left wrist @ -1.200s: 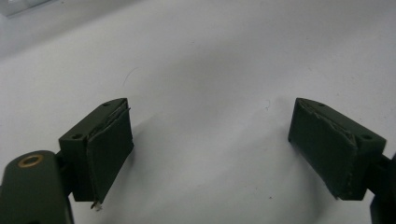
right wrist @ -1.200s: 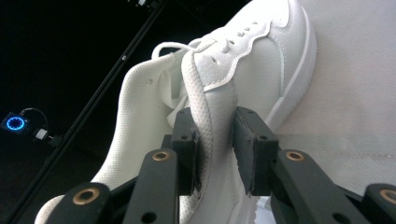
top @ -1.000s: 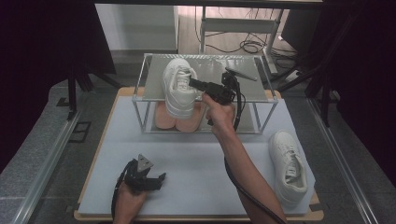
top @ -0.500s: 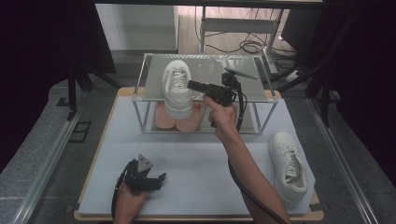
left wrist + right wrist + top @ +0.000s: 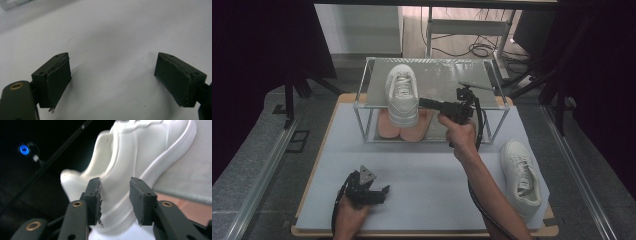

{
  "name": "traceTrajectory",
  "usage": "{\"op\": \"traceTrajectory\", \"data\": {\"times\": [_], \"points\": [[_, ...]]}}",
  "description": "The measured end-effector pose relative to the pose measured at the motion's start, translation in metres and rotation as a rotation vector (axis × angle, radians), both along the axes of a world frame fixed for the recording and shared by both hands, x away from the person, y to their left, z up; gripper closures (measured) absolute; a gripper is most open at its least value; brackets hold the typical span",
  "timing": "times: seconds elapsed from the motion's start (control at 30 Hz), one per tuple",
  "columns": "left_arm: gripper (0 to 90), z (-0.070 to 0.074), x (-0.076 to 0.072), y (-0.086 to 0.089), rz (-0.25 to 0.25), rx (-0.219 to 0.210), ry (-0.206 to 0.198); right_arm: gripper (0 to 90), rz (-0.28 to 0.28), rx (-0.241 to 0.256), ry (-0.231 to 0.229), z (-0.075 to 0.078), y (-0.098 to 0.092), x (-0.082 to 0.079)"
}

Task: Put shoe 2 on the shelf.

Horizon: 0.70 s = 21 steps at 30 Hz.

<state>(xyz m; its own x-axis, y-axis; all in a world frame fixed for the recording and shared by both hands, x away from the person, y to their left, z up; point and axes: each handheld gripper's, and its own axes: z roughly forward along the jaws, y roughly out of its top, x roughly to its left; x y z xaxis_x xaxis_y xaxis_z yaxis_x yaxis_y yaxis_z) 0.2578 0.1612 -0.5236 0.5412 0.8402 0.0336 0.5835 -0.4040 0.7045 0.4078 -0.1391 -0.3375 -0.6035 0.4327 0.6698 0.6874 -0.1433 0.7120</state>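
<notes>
A white shoe (image 5: 402, 95) lies on top of a clear shelf rack (image 5: 447, 80), toe toward me. My right gripper (image 5: 421, 103) is held level at the shoe's right side, a hand behind it. In the right gripper view the jaws (image 5: 115, 182) stand a little apart, with the shoe's white side wall (image 5: 140, 152) just beyond them and nothing clamped. A second white shoe (image 5: 522, 177) lies on the table at the near right. My left gripper (image 5: 384, 195) rests low at the near left, open over bare white table (image 5: 112, 72).
The rack stands at the back of the white table board (image 5: 427, 200) on thin metal legs. Peach-coloured soles (image 5: 404, 125) lie under its top plate. A black cable (image 5: 479, 200) trails from the right gripper along the forearm. Dark floor and rails flank the table.
The right hand and gripper have drawn back a little toward me and to the right, off the shoe on the rack. The shoe and the left gripper have stayed put.
</notes>
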Motion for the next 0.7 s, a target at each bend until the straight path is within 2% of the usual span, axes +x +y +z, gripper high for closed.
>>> {"op": "traceTrajectory", "data": {"times": [0.07,0.1,0.2,0.4,0.53,0.6,0.7], "points": [[13.7,0.000,0.000,0.000,0.000,0.001,-0.001,67.2,0.014,-0.053,-0.024,-0.002,0.003,-0.006],[13.6,0.000,0.000,0.000,0.000,0.001,-0.001,69.3,0.024,-0.063,-0.032,-0.003,0.005,-0.009],[13.7,0.000,0.000,0.000,0.001,0.001,-0.003,75.7,0.056,-0.073,-0.041,-0.010,0.008,-0.017],[13.6,0.000,0.000,0.000,0.001,0.002,-0.002,89.9,0.082,-0.089,-0.099,-0.020,0.011,-0.031],[13.6,0.000,0.000,0.000,0.001,0.002,-0.003,90.0,0.089,-0.099,-0.118,-0.021,0.013,-0.034],[13.6,0.000,0.000,0.000,0.001,0.002,-0.002,90.0,0.117,-0.082,-0.117,-0.021,0.014,-0.035],[13.7,0.000,0.000,0.000,0.001,0.002,-0.003,90.0,0.143,-0.089,-0.131,-0.020,0.020,-0.040]]}}
